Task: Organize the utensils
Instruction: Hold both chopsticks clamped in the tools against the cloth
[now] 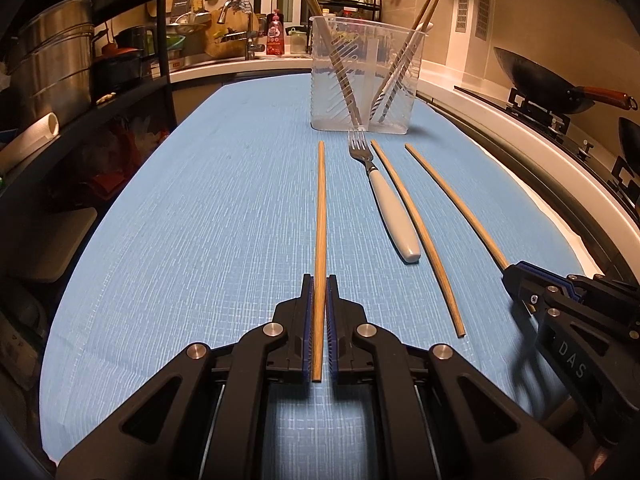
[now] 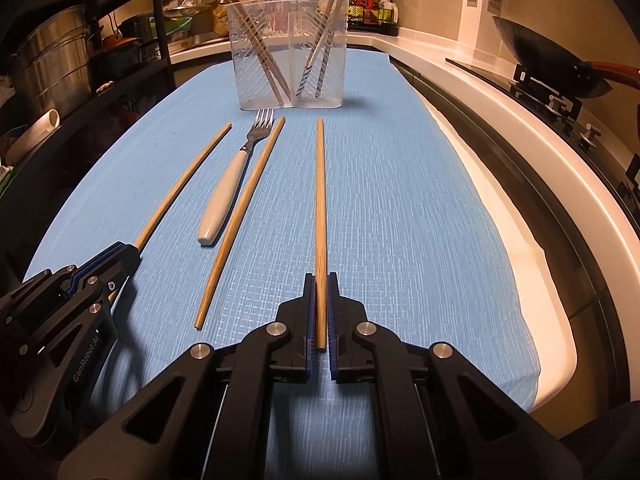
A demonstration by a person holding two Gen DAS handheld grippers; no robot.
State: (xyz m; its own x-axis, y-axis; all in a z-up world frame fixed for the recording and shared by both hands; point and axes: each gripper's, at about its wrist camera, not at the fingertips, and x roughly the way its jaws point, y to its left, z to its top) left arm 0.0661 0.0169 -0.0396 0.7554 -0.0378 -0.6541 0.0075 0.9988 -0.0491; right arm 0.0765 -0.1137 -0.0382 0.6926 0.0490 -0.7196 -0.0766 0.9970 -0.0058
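Left wrist view: the left claw [image 1: 320, 280] is pinching a chopstick [image 1: 320, 208] near its near end, jaws narrow and closed on it, with the stick running straight out toward 12 o'clock along the blue mat [image 1: 200, 220]. The right claw [image 1: 516, 276] is sitting off at 3 o'clock, clamped on the near end of another chopstick [image 1: 452, 196]. A loose chopstick [image 1: 416, 232] and a white-handled fork [image 1: 384, 200] are lying between them, and the clear holder [image 1: 364, 76] is standing at 12 o'clock with sticks already in both compartments.

Right wrist view: the right claw [image 2: 320, 280] is closed narrow on its chopstick [image 2: 320, 200], stick pointing at 12 o'clock, the holder [image 2: 288, 52] sitting slightly toward 11. The left claw [image 2: 128, 252] is at 9 o'clock, gripping its chopstick [image 2: 184, 184]. The fork [image 2: 236, 176] and loose chopstick [image 2: 244, 216] are lying between, nearly touching.

Risk-wise: both claws are gripping way back at the end, so the long free length is probably going to droop or swivel in the pads on a lift. A swinging tip could knock the holder's rim or nudge the fork, and two arms heading for one cup at once could clash.
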